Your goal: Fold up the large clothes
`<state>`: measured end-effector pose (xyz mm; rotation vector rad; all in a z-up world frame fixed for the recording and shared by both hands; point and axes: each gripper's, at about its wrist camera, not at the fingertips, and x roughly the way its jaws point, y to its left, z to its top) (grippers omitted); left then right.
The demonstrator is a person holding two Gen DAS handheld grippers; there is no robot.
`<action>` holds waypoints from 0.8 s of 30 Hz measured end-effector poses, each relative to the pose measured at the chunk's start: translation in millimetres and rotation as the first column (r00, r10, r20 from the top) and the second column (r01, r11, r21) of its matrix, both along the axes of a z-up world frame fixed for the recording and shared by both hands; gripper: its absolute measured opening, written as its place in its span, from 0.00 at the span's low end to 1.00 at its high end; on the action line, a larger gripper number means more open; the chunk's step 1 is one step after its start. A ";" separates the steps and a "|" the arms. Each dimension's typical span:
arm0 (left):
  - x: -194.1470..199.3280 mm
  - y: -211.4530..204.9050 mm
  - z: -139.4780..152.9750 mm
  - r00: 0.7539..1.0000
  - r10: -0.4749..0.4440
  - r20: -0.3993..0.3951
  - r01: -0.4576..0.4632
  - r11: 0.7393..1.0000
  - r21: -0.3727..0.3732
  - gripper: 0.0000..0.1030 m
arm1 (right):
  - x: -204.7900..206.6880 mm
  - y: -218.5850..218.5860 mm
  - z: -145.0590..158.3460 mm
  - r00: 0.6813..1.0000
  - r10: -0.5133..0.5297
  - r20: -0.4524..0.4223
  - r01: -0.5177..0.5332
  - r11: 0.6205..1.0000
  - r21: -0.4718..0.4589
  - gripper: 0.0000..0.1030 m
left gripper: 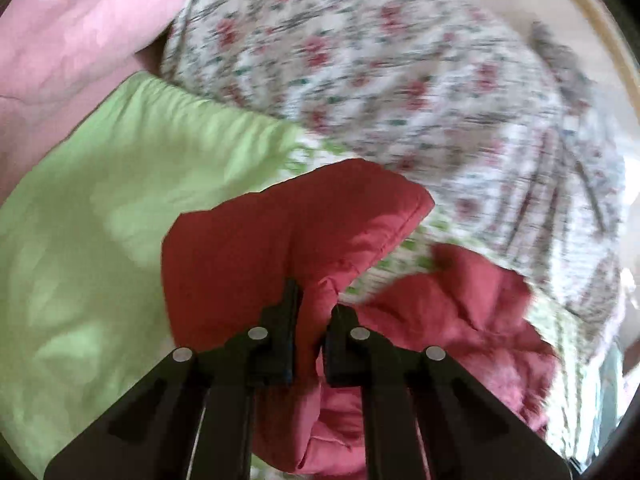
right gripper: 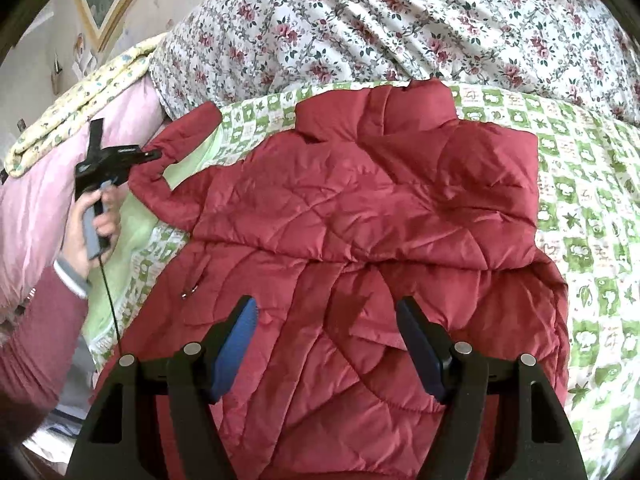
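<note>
A red quilted jacket (right gripper: 360,216) lies spread on the bed, collar toward the far side. My left gripper (left gripper: 314,300) is shut on the jacket's left sleeve (left gripper: 280,236) near the cuff and holds it lifted; in the right wrist view the left gripper (right gripper: 154,155) grips the sleeve (right gripper: 180,136) at the left. My right gripper (right gripper: 325,316) is open and empty, hovering just above the lower part of the jacket. The left wrist view is blurred.
A green-and-white patterned sheet (right gripper: 592,216) covers the bed. A floral quilt (right gripper: 400,24) is heaped along the far side. Pink bedding (right gripper: 48,184) and a yellow folded blanket (right gripper: 80,96) lie at the left. A plain green cloth (left gripper: 100,208) is under the sleeve.
</note>
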<state>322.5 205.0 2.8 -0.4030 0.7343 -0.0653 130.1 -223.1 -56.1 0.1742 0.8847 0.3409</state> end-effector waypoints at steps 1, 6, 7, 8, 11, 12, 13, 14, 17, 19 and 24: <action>-6.6 -6.5 3.8 1.000 -0.023 0.019 0.024 1.000 -0.015 0.07 | -0.1 -0.5 -0.5 1.000 -0.003 -0.002 0.003 1.000 0.002 0.72; -32.6 -49.1 19.3 0.987 -0.135 0.092 0.142 0.987 -0.071 0.07 | -0.6 -2.5 -3.0 1.000 -0.013 -0.009 0.013 1.000 -0.008 0.72; -35.7 -57.7 22.2 0.984 -0.152 0.098 0.160 0.984 -0.076 0.07 | -0.7 -3.9 -3.4 1.000 -0.014 -0.011 0.014 1.000 0.000 0.72; -38.2 -68.0 25.4 0.979 -0.173 0.105 0.182 0.980 -0.078 0.07 | -0.6 -5.1 -3.9 1.000 -0.016 -0.012 0.016 1.000 0.002 0.72; -45.8 -99.7 29.5 0.964 -0.238 0.119 0.247 0.967 -0.067 0.07 | -1.2 -9.6 -4.3 0.999 -0.031 -0.013 0.031 1.000 0.000 0.72; -47.2 -110.2 29.8 0.959 -0.257 0.119 0.266 0.962 -0.063 0.07 | -1.2 -11.2 -4.5 0.999 -0.037 -0.015 0.037 0.999 -0.003 0.72; -49.9 -118.6 29.6 0.955 -0.272 0.119 0.281 0.958 -0.062 0.07 | -1.4 -13.6 -4.9 0.999 -0.045 -0.016 0.045 0.999 -0.008 0.72; -50.3 -127.4 28.8 0.950 -0.290 0.119 0.299 0.952 -0.062 0.07 | -1.3 -15.3 -5.2 0.999 -0.050 -0.017 0.050 0.999 -0.009 0.72; -52.8 -155.1 22.2 0.935 -0.340 0.105 0.347 0.936 -0.058 0.07 | -1.9 -23.9 -6.9 0.997 -0.071 -0.024 0.071 0.997 -0.007 0.72; -51.7 -172.0 15.1 0.925 -0.371 0.086 0.376 0.925 -0.054 0.07 | -1.4 -30.8 -8.0 0.996 -0.084 -0.029 0.084 0.996 0.005 0.72; -54.1 -207.8 -9.5 0.899 -0.438 0.019 0.438 0.899 -0.016 0.07 | 8.0 -44.9 -7.4 0.993 -0.109 -0.036 0.111 0.992 0.053 0.72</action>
